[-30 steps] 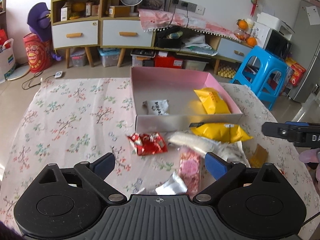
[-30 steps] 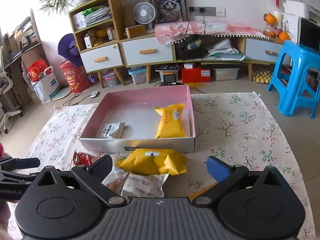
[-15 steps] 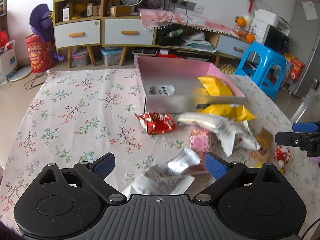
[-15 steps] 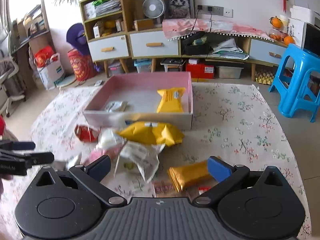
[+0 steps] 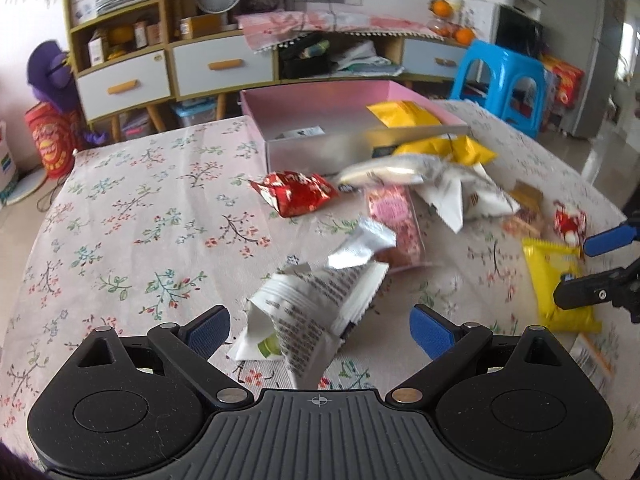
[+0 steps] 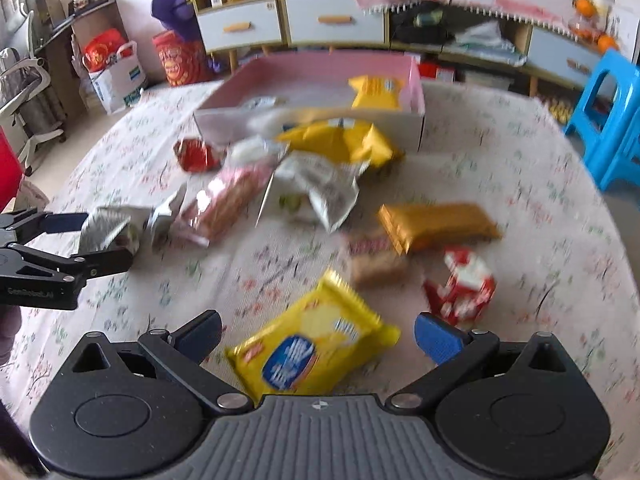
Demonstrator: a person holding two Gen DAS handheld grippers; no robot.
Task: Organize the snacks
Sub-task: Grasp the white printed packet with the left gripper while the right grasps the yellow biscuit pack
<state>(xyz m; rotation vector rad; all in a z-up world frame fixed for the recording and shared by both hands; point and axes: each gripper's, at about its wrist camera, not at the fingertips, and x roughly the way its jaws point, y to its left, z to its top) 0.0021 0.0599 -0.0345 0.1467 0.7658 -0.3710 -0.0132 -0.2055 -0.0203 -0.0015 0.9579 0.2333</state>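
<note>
The left tongs [image 5: 320,330] are held wide apart, with nothing gripped. A white packet with printed text [image 5: 316,312] lies on the tabletop [image 5: 120,232] between the two blue pads, and its lower part is hidden behind the body of the tool. A crumpled silver wrapper [image 5: 360,246] rests on its far end, touching a pink packet [image 5: 394,216]. Further away a red packet [image 5: 296,194] lies alone, in front of the pink box [image 5: 320,104]. In the box a yellow packet [image 5: 402,114] and a small white packet [image 5: 300,133] are seen.

The right tongs [image 6: 318,334] are also spread open and empty. A yellow packet with a blue label [image 6: 312,348] lies between their pads, and its near corner is covered by the tool. Just beside the right pad a red and white packet [image 6: 460,284] is found. Beyond it a golden bar [image 6: 436,224] lies next to a small brown snack [image 6: 376,260], whose print cannot be read because of blur. A large yellow bag [image 6: 340,142] leans against the front wall of the box.

Both views are blurred, so the labels are hard to make out. In the left view the yellow packet at the right edge is partly covered by the right tongs.
</note>
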